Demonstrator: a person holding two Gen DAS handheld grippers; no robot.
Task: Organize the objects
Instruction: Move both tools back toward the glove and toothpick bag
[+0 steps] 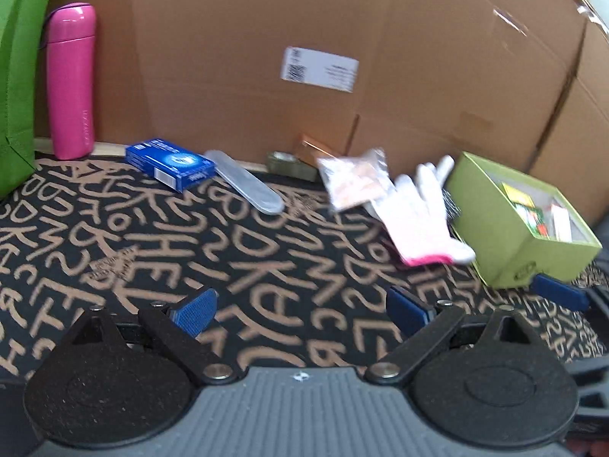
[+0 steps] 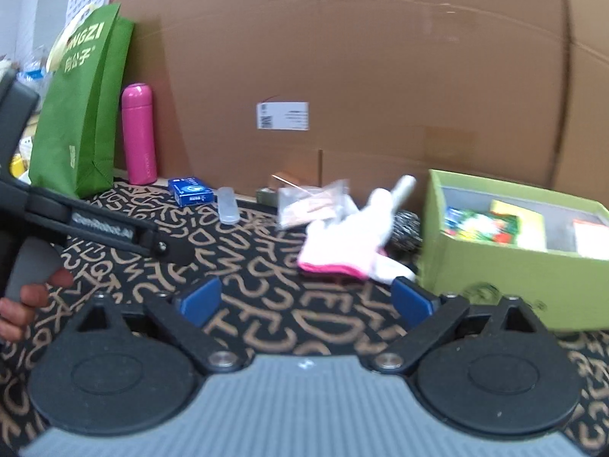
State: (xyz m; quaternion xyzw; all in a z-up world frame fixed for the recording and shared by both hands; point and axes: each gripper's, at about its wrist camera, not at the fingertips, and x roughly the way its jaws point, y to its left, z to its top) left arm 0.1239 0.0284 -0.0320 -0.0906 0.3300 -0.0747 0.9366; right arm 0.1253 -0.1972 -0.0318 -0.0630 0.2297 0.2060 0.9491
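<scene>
I see a cardboard wall [image 2: 380, 76] at the back and a lettered black cloth [image 1: 190, 236] underfoot. The green box [image 2: 495, 266] sits right, packets inside; the white glove [image 2: 350, 236] lies just beside it — touching, I think. Farther left stand a pink bottle [image 1: 72, 80] and a blue carton [image 1: 171, 163]. My left gripper [image 1: 300, 308] and right gripper [image 2: 306, 301] both hover spread and empty.

Both grippers are wide open and empty right now. The left gripper [image 1: 302, 310] hovers low with its blue pads spread far apart, and the right gripper [image 2: 306, 301] sits the same way, jaws fully apart. In the right wrist view, the person's left hand [image 2: 23, 302] grips its handle.
</scene>
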